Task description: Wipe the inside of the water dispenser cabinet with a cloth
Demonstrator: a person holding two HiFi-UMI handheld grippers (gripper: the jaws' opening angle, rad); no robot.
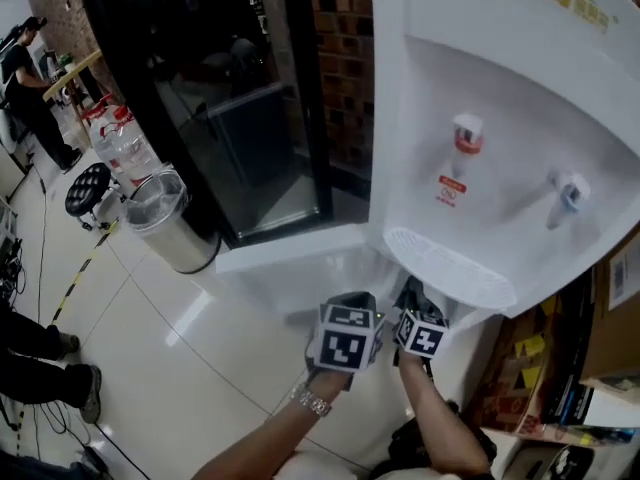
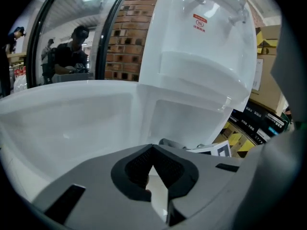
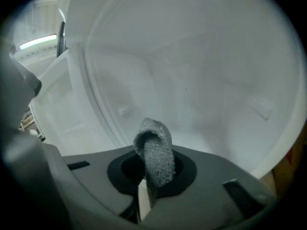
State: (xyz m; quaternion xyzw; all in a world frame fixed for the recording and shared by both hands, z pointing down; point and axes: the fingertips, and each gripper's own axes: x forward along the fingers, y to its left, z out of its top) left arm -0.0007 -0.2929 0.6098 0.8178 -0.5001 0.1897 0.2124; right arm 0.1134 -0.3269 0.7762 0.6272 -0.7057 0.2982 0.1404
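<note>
The white water dispenser (image 1: 500, 118) stands with its lower cabinet door (image 1: 290, 253) swung open to the left. Both grippers are low in front of the cabinet opening. My right gripper (image 3: 151, 176) is shut on a folded grey cloth (image 3: 156, 155), which sticks up between its jaws and points into the white cabinet interior (image 3: 201, 80). My left gripper (image 2: 152, 164) is shut with nothing in it and faces the inner side of the open door (image 2: 72, 119). In the head view the marker cubes hide the tips of the left gripper (image 1: 350, 303) and the right gripper (image 1: 412, 298).
A steel waste bin (image 1: 170, 218) stands left of the door, with water bottles (image 1: 120, 143) and a black stool (image 1: 88, 188) behind it. Cardboard boxes (image 1: 610, 318) are stacked at the right. A person (image 1: 30, 88) stands far left; someone's shoes (image 1: 70, 368) are on the floor.
</note>
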